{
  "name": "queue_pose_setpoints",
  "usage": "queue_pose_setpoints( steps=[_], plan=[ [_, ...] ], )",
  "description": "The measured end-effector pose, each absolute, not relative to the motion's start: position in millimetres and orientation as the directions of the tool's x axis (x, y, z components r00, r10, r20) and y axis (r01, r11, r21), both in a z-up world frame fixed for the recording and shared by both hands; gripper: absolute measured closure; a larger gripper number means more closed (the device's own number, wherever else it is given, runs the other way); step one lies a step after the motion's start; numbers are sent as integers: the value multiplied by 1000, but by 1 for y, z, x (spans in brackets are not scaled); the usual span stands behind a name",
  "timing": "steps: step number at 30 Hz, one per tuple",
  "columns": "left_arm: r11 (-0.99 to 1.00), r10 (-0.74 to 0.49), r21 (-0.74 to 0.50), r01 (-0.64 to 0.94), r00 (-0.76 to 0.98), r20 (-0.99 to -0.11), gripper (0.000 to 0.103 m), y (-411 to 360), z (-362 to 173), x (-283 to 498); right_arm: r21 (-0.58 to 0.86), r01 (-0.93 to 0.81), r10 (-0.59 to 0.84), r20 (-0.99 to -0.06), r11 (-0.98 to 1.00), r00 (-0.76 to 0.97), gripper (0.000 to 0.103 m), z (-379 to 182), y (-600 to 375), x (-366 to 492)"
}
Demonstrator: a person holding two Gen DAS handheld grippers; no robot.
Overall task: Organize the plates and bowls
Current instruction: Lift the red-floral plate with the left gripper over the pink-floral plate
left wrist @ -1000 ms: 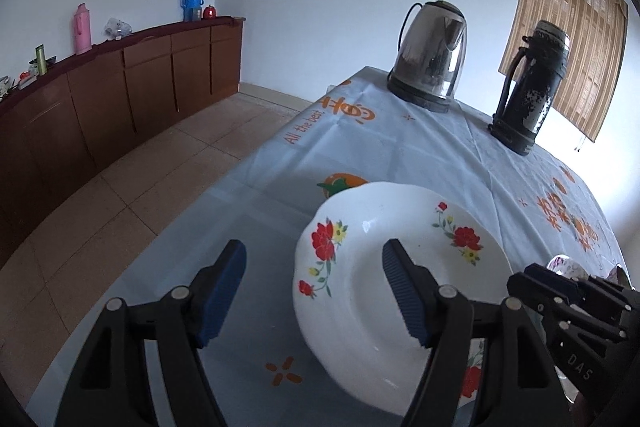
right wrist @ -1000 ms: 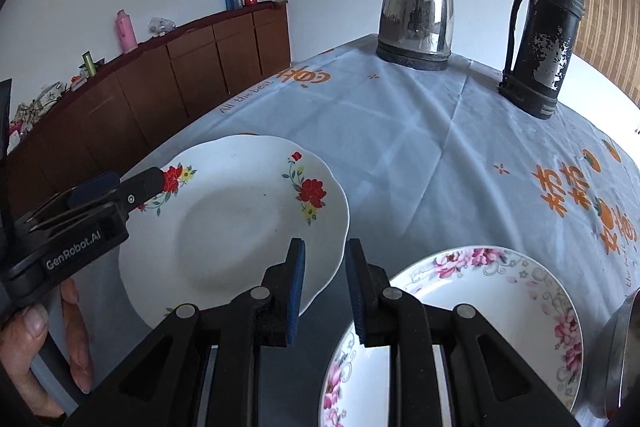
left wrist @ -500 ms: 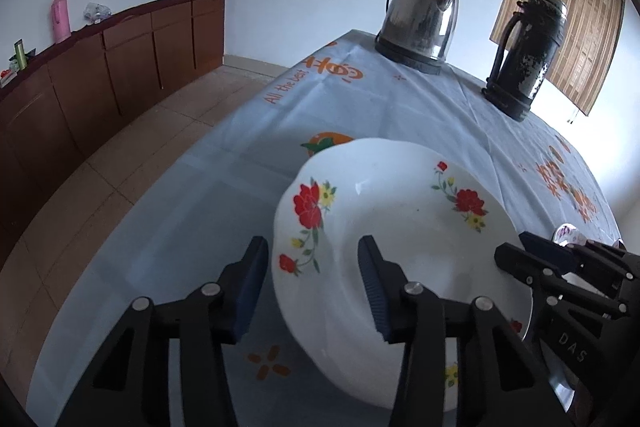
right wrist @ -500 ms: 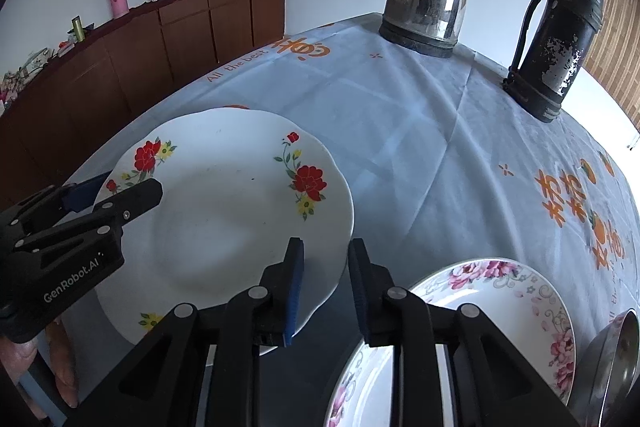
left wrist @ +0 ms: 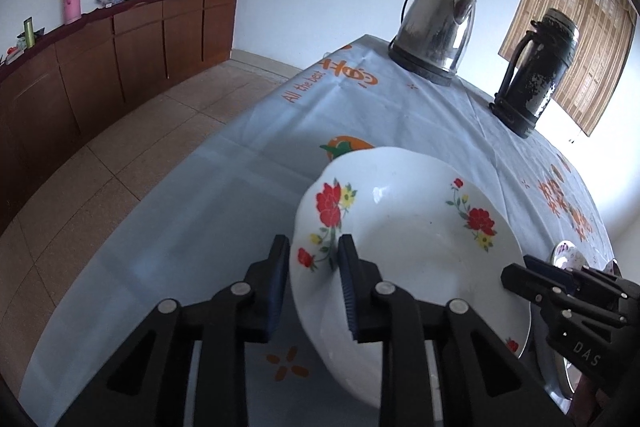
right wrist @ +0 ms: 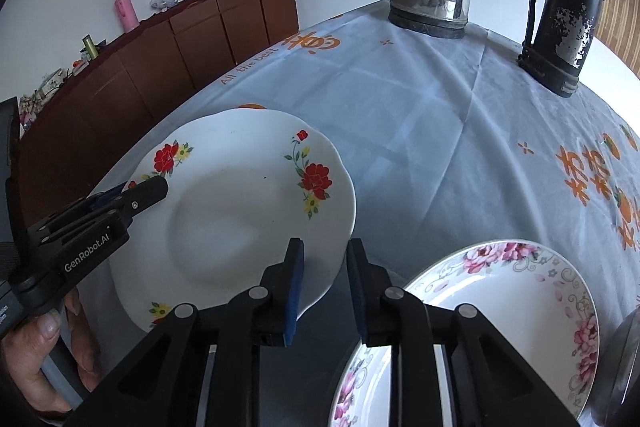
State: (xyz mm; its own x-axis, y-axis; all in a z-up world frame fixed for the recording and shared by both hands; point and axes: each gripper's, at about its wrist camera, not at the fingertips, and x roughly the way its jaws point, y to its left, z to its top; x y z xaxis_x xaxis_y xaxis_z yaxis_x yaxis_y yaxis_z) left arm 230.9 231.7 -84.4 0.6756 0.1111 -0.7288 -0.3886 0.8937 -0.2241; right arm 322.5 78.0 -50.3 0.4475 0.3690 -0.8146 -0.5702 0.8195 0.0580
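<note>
Left gripper (left wrist: 314,275): jaws just closed in, now pinching the left rim of the red-flowered white plate (left wrist: 416,247), one blue pad under the rim, one on its face. Plate is tilted over the blue tablecloth (left wrist: 240,195).

Right gripper (right wrist: 324,279): jaws narrow, a small gap between the pads; plate's near edge lies in that gap, contact unclear. Pink-flowered plate (right wrist: 500,291) lies flat just right of this gripper.
</note>
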Motion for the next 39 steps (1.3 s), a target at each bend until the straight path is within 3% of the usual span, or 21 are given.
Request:
queue_pose_setpoints(
  steps=[11,27,39],
  plan=[
    [903,184,-162,-398,700,-690,82,224,-75,224,54,-577,386,-794,815,470,77,-50,79,310],
    [910,191,-196,-367,787,-587,82,199,-55,201,96,-566,446,-727,819,522,77,-29,44,272],
    [914,189,-196,-356,799,-570,82,162,-50,193,115,-552,467,-686,826,557,77,-26,1,254]
  ],
)
